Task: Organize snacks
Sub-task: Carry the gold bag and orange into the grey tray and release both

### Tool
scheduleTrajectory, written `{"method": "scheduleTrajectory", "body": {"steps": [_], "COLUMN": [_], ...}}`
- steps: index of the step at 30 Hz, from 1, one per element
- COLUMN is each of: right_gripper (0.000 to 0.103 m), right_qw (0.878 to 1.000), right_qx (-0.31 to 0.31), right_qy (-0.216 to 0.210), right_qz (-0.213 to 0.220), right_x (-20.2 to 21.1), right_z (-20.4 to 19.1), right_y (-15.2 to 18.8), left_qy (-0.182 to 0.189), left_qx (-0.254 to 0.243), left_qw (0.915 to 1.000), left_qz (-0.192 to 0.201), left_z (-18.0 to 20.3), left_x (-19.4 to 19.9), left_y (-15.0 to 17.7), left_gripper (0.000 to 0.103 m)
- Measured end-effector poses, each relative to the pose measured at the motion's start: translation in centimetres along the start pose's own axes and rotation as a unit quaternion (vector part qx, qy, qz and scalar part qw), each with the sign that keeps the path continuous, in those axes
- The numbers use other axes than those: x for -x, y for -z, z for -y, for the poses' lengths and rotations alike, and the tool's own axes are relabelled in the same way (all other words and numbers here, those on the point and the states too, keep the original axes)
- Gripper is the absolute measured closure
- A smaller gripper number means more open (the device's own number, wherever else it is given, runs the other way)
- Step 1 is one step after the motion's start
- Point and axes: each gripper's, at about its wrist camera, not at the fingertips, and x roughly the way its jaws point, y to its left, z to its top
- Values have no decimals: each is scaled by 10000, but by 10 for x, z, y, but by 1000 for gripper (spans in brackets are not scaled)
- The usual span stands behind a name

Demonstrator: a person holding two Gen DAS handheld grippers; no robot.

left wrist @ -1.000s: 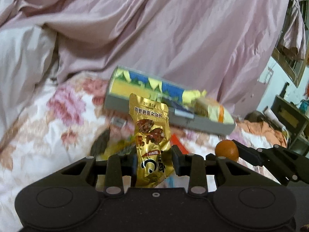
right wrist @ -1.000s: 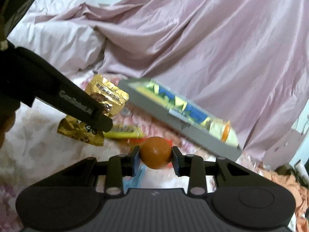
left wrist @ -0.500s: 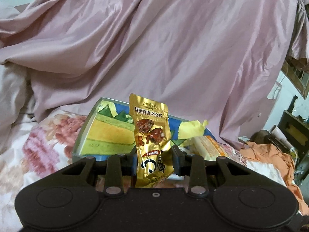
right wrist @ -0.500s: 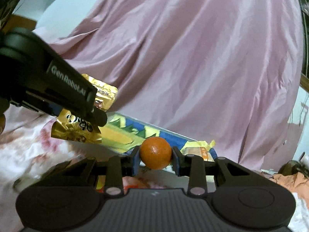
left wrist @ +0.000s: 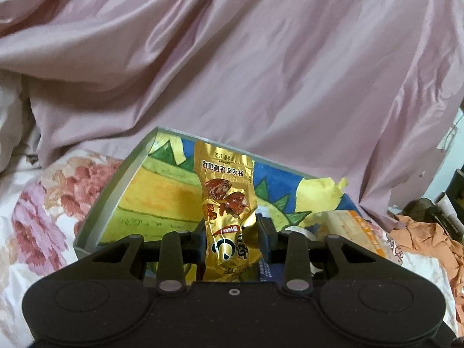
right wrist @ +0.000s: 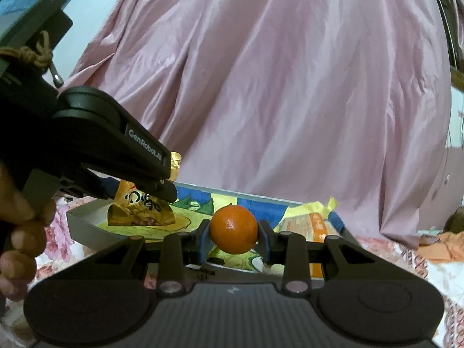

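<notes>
A crinkled gold foil snack packet [left wrist: 229, 217] printed with brown nuts is gripped upright in the closed jaws of the left gripper [left wrist: 232, 239], and a small round orange fruit [right wrist: 233, 229] is clamped between the blue-padded jaws of the right gripper [right wrist: 233, 236]. Both are held above the near edge of a shallow grey-walled cardboard box [left wrist: 95, 217] lined with a bright yellow, green and blue picture, which rests on a floral bedsheet [left wrist: 37, 203] in front of a draped pink satin cover [left wrist: 261, 72]. A pale orange-banded packet [left wrist: 352, 229] already lies at the right end of the box.

The step in hand is judged to be the carrying of two snacks to the box; neither has yet been set down. In the right wrist view, the left gripper is seen to the left, with the gold packet hanging over the box's left portion.

For the next move, each item would need to be lowered over a bare patch of the lining and the jaws then parted. The fruit may roll, so a low release seems called for.
</notes>
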Motion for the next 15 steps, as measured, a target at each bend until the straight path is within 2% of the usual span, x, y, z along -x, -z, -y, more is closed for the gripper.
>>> {"method": "scheduleTrajectory", "body": {"steps": [12, 14, 15], "right_gripper": [65, 65, 63], "right_qw": [9995, 9996, 9997], "right_qx": [-254, -218, -189], "right_qy": [10, 20, 41], "right_qz": [-180, -177, -156], "right_x": [-10, -9, -9], "right_z": [10, 8, 7], "right_y": [6, 6, 6], "left_qy": [-172, -253, -266], "left_qx": [-209, -233, -217], "left_qw": [9996, 9994, 9994], "left_qz": [-61, -38, -10], "left_z": [5, 5, 4], "left_x": [-9, -8, -7], "left_y": [3, 4, 4], "left_gripper": [65, 49, 45]}}
